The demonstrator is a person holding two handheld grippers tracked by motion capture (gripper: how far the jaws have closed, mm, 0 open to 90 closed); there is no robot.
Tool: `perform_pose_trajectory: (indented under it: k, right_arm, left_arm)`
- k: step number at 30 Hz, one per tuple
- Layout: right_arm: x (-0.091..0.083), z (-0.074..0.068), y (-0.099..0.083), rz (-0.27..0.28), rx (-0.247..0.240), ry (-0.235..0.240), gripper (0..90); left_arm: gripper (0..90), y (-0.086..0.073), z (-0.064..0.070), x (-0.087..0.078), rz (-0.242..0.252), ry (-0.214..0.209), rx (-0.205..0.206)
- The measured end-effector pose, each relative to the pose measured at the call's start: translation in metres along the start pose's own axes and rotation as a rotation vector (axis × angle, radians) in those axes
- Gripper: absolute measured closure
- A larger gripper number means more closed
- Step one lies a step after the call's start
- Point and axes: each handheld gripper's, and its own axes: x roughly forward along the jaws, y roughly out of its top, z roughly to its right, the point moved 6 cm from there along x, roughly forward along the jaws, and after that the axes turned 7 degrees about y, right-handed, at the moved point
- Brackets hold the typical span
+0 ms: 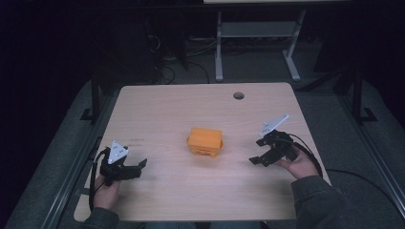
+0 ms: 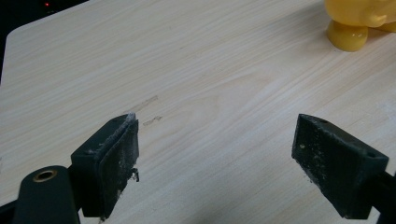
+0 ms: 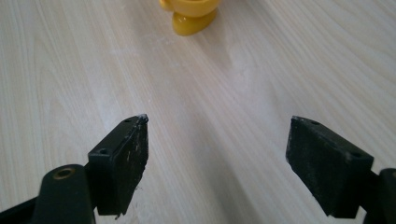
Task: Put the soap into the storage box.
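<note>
Presently: boxy orange plastic toy [image 1: 205, 141], table centre; left gripper [image 1: 139, 165] at eight o'clock, right gripper [image 1: 256, 152] at four, both spread empty, seemingly poised to flank it.

Toy block [image 1: 205, 141] sits mid-table [image 1: 181, 105]. Left gripper [image 1: 138, 166] lies left of block and nearer the person, well apart. Right gripper [image 1: 258, 151] lies right of block, apart. Round hole [image 1: 238, 95] behind block.

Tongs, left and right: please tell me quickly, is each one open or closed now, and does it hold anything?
Left tongs: open, holding nothing, above the bare wooden table.
Right tongs: open, holding nothing, apart from the yellow object.
</note>
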Motion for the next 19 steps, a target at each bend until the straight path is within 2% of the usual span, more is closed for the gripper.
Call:
perform_pose_trajectory:
  k: [8, 13, 17, 19]
  right_arm:
    - [-0.003, -0.007, -0.029, 0.034, 0.042, -0.01, 20.0]
    - [-0.006, -0.015, -0.05, 0.056, 0.053, -0.05, 18.4]
    - [-0.011, -0.026, -0.065, 0.11, 0.06, -0.072, 17.9]
    - [-0.014, -0.032, -0.072, 0.104, 0.065, -0.087, 17.9]
  left_arm:
    - [14.1, 0.0, 0.001, 0.001, 0.004, -0.004, -0.004]
    - [14.1, -0.001, 0.003, 0.002, -0.004, -0.007, 0.005]
    - [14.1, -0.001, 0.003, 0.002, -0.011, -0.007, 0.013]
    - [14.1, -0.001, 0.004, 0.003, -0.009, -0.006, 0.014]
